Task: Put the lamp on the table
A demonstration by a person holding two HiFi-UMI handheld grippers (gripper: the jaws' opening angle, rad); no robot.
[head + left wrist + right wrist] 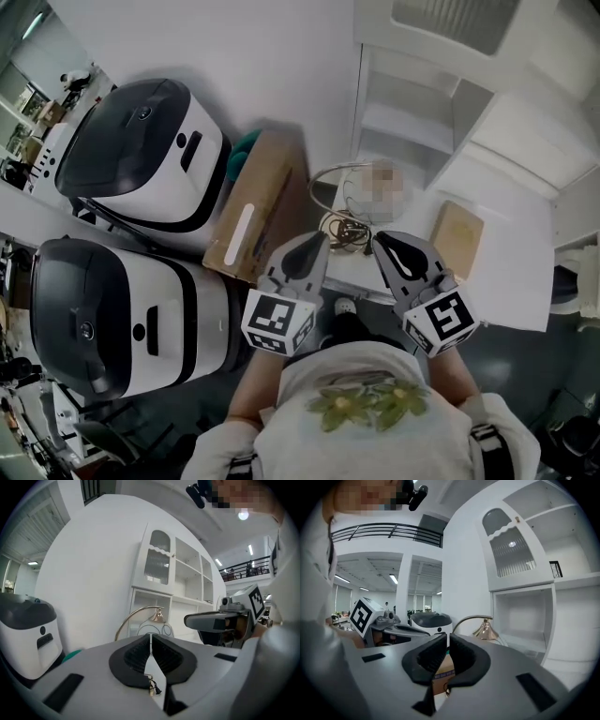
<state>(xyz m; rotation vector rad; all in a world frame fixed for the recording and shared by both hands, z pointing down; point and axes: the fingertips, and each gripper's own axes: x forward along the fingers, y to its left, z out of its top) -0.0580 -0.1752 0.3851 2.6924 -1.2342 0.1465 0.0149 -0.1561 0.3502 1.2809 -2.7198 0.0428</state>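
Holding left gripper (317, 242) and right gripper (386, 242) pressed together, pinching nothing; facing lamp (352, 202) at 12 o'clock on white surface (511, 291), between both, about equally near, arc arm bowing toward 9 o'clock.

We're in a big open office-lab hall here: strip lights (341, 579) over a long open floor, a railed mezzanine (389, 529) overhead, white display shelving (180, 581), a bulky white-and-black machine (141, 155), its twin (112, 314) and a cardboard box (253, 211) parked alongside.
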